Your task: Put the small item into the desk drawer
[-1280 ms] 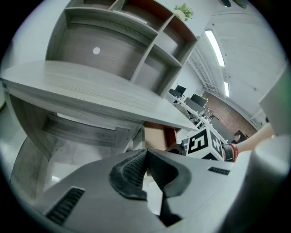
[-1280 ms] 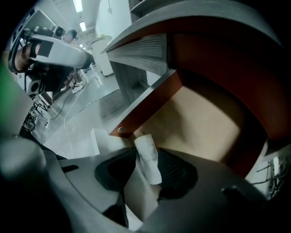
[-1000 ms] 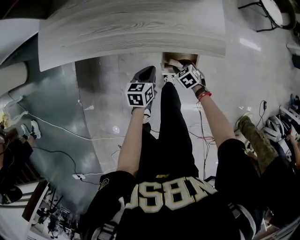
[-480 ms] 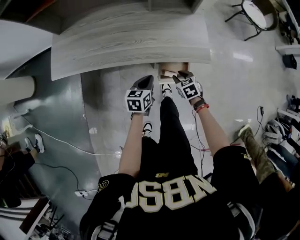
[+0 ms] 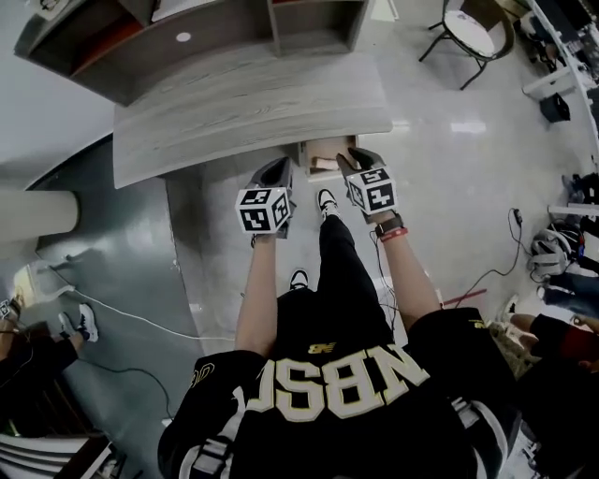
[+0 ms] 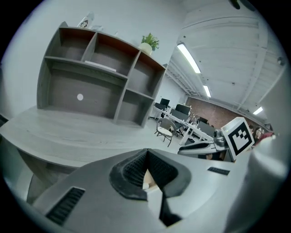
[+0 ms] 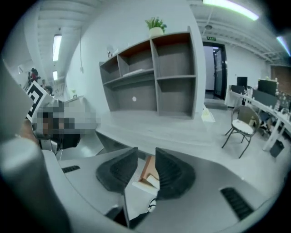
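Note:
The wooden desk drawer point(image 5: 329, 148) stands pulled out under the front edge of the grey desk point(image 5: 243, 112). A pale flat item point(image 5: 324, 164) lies inside it; I cannot tell what it is. My right gripper point(image 5: 348, 157) hovers over the drawer's right side. Its jaws are closing, with a gap between the pads and nothing in it. Beyond them the right gripper view shows the drawer point(image 7: 148, 167). My left gripper point(image 5: 279, 168) is just left of the drawer, tips together and empty. Both hold the same states in their own views: right gripper point(image 7: 146, 157), left gripper point(image 6: 146, 157).
A grey shelf unit point(image 5: 215, 28) stands at the back of the desk, with a potted plant point(image 7: 156, 25) on top. A chair point(image 5: 468, 33) is at the far right. My shoe point(image 5: 327, 199) is below the drawer. Cables point(image 5: 140, 318) cross the floor.
The head view has lifted, so the shelf unit now shows. Both grippers have shifted a little left and stay at the drawer's front; the left one has come up beside it.

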A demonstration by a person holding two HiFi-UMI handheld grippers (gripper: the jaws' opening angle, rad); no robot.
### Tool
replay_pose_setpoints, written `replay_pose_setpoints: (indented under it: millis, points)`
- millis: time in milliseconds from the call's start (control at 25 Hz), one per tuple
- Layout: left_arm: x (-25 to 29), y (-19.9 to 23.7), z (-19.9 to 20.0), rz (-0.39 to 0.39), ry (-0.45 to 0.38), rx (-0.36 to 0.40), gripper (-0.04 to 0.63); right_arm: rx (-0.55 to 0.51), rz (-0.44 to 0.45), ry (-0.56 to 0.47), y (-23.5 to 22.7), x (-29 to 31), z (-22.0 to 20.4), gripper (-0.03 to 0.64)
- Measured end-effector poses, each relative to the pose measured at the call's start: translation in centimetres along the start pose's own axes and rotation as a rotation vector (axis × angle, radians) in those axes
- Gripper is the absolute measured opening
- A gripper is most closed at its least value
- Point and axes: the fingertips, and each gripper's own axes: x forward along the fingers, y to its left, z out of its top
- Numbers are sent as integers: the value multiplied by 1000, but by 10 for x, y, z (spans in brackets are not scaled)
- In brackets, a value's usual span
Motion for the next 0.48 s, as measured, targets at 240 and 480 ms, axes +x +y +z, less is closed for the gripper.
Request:
replay_pose_setpoints:
  millis: [240,480]
  points:
    - [-26,-11,41,-15,-75,50,12,43,-95,-159,-4,-48,45,118]
    - [-57,-24,79,-11,-147,141,12,91,-193,-300,-16,-103,78,104]
